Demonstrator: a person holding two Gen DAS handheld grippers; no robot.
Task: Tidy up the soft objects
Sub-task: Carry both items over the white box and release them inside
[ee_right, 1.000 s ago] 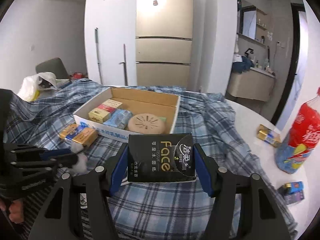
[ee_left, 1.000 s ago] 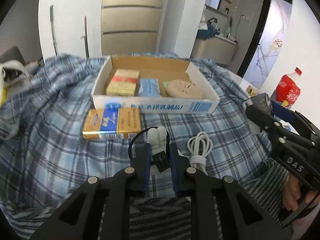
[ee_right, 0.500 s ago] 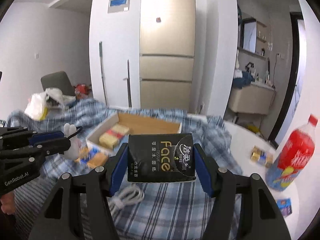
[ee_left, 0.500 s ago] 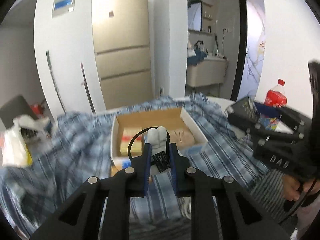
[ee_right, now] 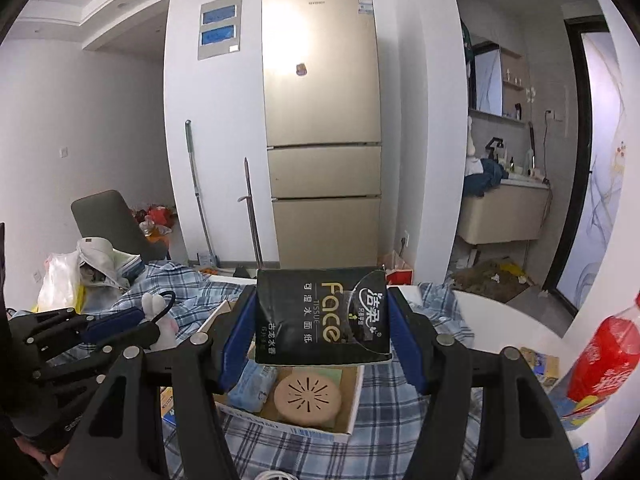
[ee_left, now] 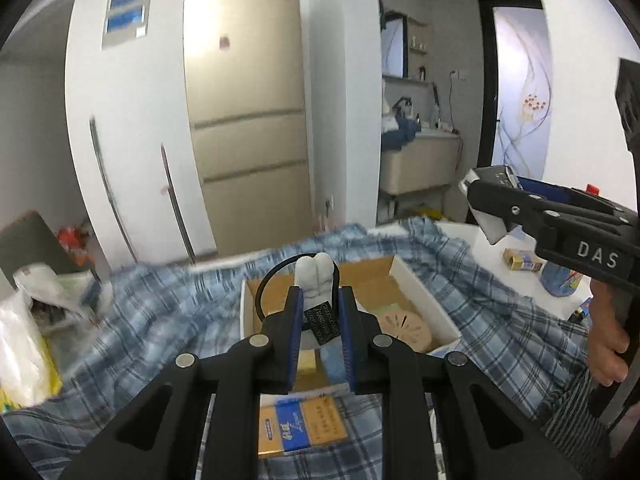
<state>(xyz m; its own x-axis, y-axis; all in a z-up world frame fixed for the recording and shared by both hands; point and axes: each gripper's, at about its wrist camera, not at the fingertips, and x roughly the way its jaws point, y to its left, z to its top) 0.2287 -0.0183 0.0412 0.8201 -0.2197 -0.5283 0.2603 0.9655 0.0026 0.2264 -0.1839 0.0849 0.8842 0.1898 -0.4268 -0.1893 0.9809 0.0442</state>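
My left gripper is shut on a small white plush toy with a black loop and tag, held in the air above the open cardboard box. My right gripper is shut on a black face-tissue pack, also lifted above the box. Inside the box lie a round beige disc, a blue soft pack and a yellow carton. From the right wrist view the left gripper with the plush shows at the left.
A blue plaid cloth covers the table. A yellow-and-blue carton lies in front of the box. A red soda bottle and small packets stand at the right. Plastic bags sit at the left. A fridge stands behind.
Both grippers have risen from the cloth with their loads and now hang over the box. The white cable coil has dropped out of the left wrist view.
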